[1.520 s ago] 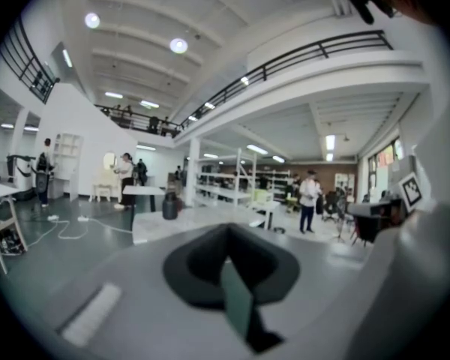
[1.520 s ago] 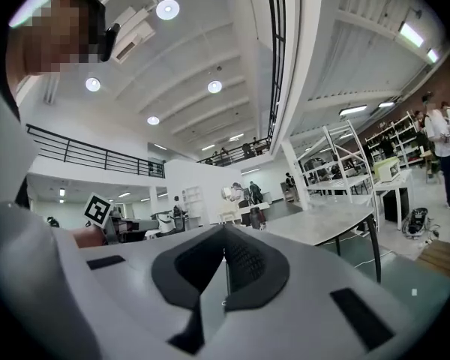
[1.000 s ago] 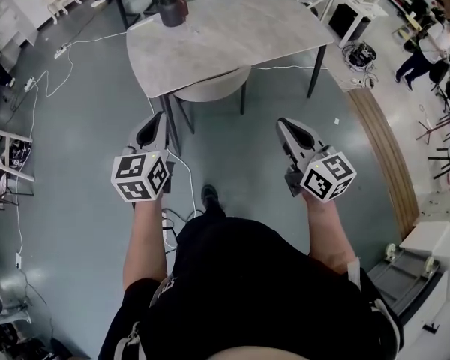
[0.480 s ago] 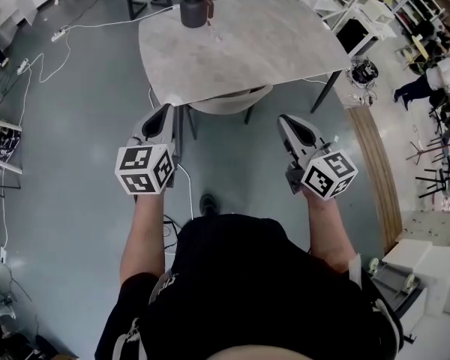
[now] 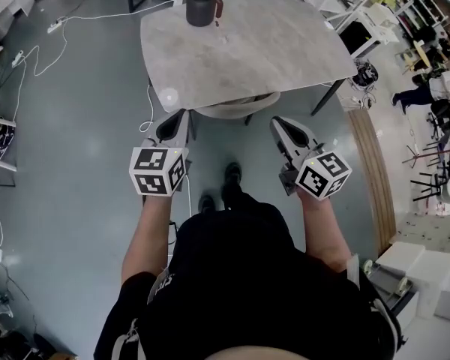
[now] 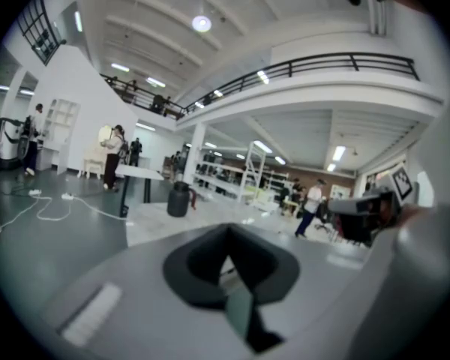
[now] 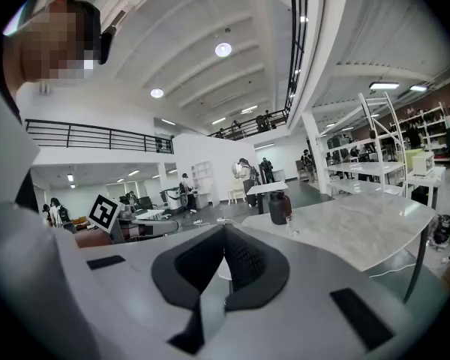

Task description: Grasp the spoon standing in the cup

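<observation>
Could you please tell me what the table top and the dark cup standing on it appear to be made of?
Table top: stone or a stone-look laminate, with a matte finish. It is pale grey with cloudy, marbled veining, and the look leaves open which of the two it is.
Dark cup: probably plastic or coated metal. It is dull dark grey with little shine and a reddish handle, and is too small to settle.

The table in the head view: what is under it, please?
A pale chair is tucked under the table at its near edge; only its curved rim shows. The tabletop covers the rest.
</observation>
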The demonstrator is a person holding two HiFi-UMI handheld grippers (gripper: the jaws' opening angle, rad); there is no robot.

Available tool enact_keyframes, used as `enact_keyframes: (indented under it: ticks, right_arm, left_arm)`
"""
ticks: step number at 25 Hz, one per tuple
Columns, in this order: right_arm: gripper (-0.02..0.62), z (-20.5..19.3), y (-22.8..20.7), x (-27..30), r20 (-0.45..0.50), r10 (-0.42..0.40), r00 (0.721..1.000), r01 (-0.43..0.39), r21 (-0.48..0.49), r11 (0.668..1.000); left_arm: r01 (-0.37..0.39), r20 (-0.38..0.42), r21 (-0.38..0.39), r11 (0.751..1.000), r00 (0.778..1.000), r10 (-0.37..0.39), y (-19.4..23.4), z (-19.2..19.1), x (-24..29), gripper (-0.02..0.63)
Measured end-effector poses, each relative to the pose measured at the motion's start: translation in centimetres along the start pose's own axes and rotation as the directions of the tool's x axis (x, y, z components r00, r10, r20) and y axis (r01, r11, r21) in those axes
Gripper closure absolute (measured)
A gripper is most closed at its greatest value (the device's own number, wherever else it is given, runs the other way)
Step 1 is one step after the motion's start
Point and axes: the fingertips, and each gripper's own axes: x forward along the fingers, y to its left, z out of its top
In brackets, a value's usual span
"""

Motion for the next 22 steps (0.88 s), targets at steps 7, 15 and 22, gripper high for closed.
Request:
enact_keyframes:
  ticks: [7, 15, 22]
  right_arm:
    - [0.6, 1.1, -2.6, 3.3, -0.011, 0.031, 0.999, -0.031, 0.013, 0.999]
    - [0.6, 2.3, -6.2, 8.1, -0.028, 0.099, 0.995, -0.099, 0.003, 0.995]
    - [0.6, 5.6, -13.8, 12.1, -0.004, 0.14, 0.99, -0.14, 0.035, 0.99]
  left_arm:
    - [-0.034, 0.006, 0.006, 0.999, 0.999, 0.034, 1.8, 1.7, 2.7, 0.597]
    - [-0.089, 0.003, -0.028, 0.996, 0.996, 0.089, 4.2, 2.2, 7.0, 0.597]
    - [-0.14, 0.005, -0.024, 0.99, 0.99, 0.14, 5.0, 5.7, 13.8, 0.597]
